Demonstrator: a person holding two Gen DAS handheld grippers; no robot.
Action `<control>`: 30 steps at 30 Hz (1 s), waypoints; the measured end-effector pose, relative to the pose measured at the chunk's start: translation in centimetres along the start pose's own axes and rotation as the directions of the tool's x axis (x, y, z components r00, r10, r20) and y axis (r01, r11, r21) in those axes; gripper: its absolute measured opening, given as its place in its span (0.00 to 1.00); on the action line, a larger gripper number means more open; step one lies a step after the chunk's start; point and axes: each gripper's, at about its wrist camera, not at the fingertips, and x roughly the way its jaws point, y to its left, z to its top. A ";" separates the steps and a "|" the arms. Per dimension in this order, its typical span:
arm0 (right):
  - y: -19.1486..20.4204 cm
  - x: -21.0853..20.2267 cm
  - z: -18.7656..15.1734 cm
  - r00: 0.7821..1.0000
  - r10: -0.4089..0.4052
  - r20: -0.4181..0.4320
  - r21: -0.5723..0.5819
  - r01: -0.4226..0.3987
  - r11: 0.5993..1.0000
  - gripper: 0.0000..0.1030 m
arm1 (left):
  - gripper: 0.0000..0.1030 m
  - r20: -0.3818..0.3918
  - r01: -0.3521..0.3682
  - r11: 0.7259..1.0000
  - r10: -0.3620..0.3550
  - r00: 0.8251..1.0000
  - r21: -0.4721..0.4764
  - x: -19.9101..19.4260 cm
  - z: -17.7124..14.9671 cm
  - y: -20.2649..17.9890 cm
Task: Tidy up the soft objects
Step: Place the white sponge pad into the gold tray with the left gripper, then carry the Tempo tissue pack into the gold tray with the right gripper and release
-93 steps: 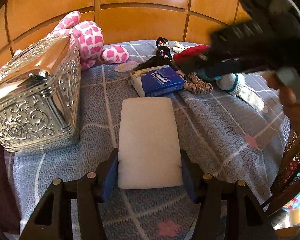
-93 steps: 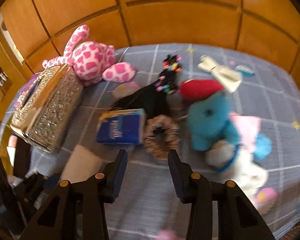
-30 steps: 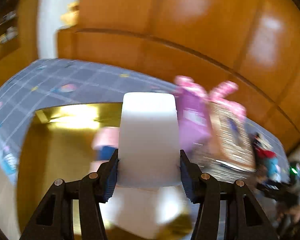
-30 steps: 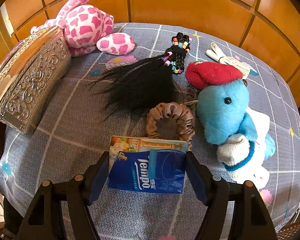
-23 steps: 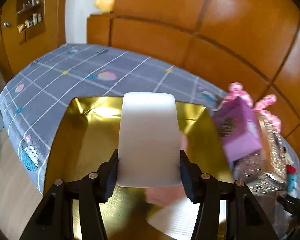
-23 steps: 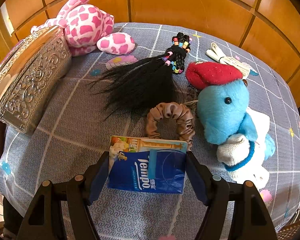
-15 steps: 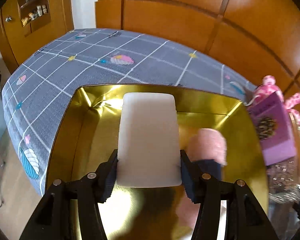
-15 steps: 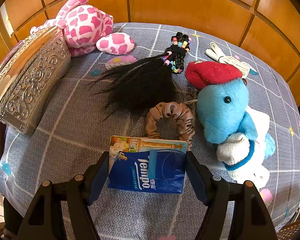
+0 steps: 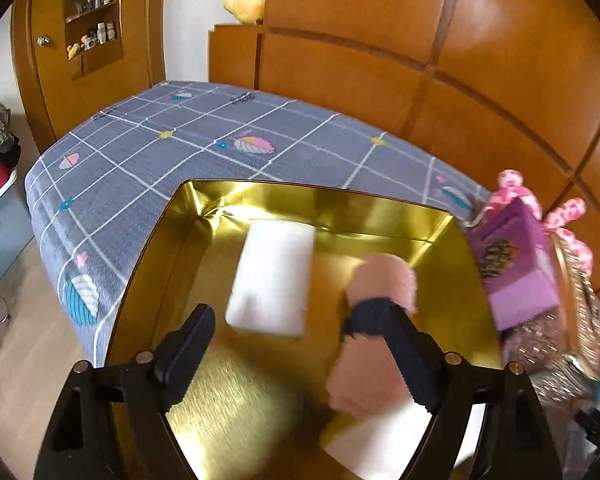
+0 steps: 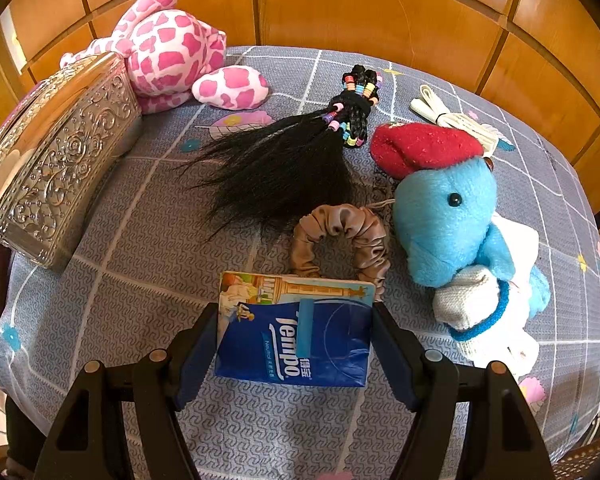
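1. Over the gold box [image 9: 156, 248] our left gripper [image 9: 304, 344] has its jaws opening; the white sponge block [image 9: 272, 276] lies free inside near the box's far wall, touching neither pad.
2. Beside the sponge, a pink sock with a navy band [image 9: 374, 312] rests on the box floor.
3. Near the bed's front edge our right gripper [image 10: 294, 344] clamps the blue Tempo tissue pack [image 10: 296, 336].
4. A brown scrunchie [image 10: 342, 236] touches the pack's far edge; the blue plush [image 10: 452, 216] lies right of it.
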 end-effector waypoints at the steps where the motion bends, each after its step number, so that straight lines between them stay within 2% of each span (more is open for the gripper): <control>1: 0.0 0.0 0.0 1.000 0.000 0.000 -0.001 0.000 1.000 0.72 | 0.85 0.012 0.002 1.000 -0.002 1.000 0.000 -0.5 -0.3 -0.2; 5: 0.1 -0.1 0.0 1.000 -0.004 0.003 0.000 0.004 1.000 0.72 | 0.86 0.044 0.008 1.000 -0.008 0.999 0.001 -2.7 -2.1 -0.8; 13: 0.1 -0.1 -0.1 1.000 -0.009 0.012 0.005 0.009 1.000 0.72 | 0.88 0.047 0.001 0.998 -0.004 0.999 0.061 -4.0 -4.5 -2.8; 20: 0.2 -0.2 -0.3 1.000 -0.016 0.020 0.014 0.016 1.000 0.72 | 0.89 0.070 0.010 0.993 -0.018 0.997 0.119 -5.0 -5.4 -4.6; 30: 0.5 -1.1 -0.6 0.998 -0.032 0.056 0.038 0.030 0.999 0.72 | 0.90 0.064 0.017 0.991 -0.025 0.998 0.131 -5.2 -5.7 -4.9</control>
